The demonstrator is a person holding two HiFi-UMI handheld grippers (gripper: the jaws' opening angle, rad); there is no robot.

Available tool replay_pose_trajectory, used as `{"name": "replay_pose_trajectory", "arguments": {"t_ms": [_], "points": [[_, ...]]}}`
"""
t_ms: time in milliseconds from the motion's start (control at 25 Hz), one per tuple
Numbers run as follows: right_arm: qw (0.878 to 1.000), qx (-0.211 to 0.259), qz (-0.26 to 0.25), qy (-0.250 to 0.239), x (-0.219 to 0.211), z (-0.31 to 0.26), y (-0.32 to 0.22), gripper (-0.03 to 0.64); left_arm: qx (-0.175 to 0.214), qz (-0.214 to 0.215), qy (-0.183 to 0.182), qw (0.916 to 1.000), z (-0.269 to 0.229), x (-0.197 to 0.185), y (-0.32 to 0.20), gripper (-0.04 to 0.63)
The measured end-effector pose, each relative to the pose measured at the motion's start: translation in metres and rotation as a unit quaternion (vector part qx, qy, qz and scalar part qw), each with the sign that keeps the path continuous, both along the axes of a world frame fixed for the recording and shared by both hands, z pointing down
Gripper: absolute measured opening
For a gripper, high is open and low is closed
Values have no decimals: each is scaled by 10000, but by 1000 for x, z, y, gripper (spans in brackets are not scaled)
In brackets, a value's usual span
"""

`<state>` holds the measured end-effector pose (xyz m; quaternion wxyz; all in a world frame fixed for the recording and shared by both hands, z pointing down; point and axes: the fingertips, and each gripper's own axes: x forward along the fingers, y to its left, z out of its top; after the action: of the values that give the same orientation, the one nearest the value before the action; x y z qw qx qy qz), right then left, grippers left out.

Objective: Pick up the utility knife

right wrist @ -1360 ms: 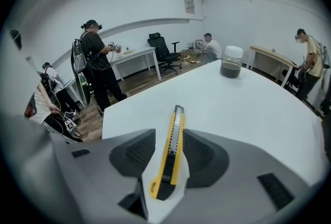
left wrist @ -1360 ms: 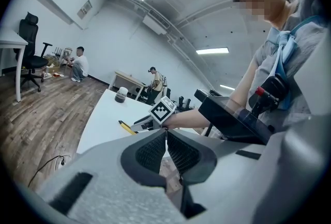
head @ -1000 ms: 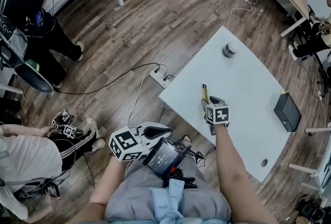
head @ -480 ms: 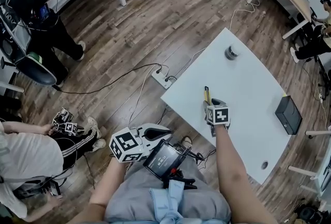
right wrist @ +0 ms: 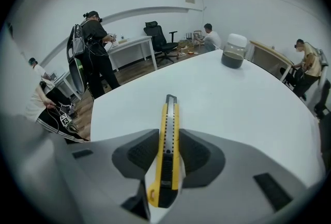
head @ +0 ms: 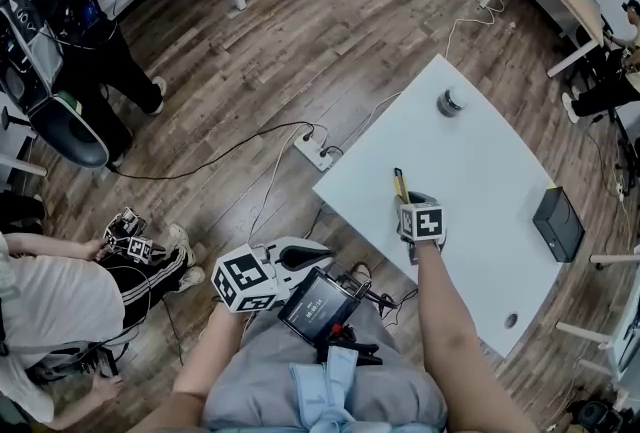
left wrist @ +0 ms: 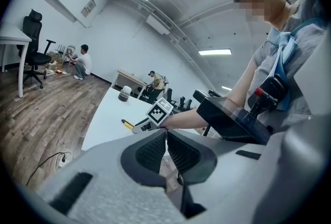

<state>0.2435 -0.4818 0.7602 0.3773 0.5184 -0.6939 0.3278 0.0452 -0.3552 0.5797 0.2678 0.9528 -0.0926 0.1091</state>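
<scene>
While the knife (right wrist: 170,114) lies flat on the white tabletop (head: 480,151), the right tongs (right wrist: 169,139) stand astride it, pointing steeply down, with the yellow handle running up the gap between the two ribbed pads (right wrist: 144,151). Their jaws have just been closing, yet they are not clamped: each pad sits just beside a long side of the knife, and the knife rests on the tabletop. Its dark butt end is nearest the camera, under the tongs, and its tip points away toward the far side. Seen from the head view, the knife sticks out beyond the tongs near the tabletop's left edge, and the marker cube (head: 421,221) covers the rear of the tongs. A jar (head: 451,102) with a pale lid stands well apart near the far corner, and a black box (head: 556,223) sits near the right edge. The left tongs (left wrist: 166,132) are off the tabletop, held about level over the person's lap beside a screen (head: 318,306), their pads together with nothing between them. Wooden floor (head: 300,41) with a power strip (head: 315,153) and cables lies to the left, and other people are around the room.
</scene>
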Motion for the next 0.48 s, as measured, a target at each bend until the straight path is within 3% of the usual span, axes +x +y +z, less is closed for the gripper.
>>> {"name": "replay_pose_trajectory", "arguments": {"t_ms": [480], "points": [[9999, 52, -110, 117, 1, -2, -4, 127, 12, -116, -17, 9999, -4, -6, -4, 20]]}}
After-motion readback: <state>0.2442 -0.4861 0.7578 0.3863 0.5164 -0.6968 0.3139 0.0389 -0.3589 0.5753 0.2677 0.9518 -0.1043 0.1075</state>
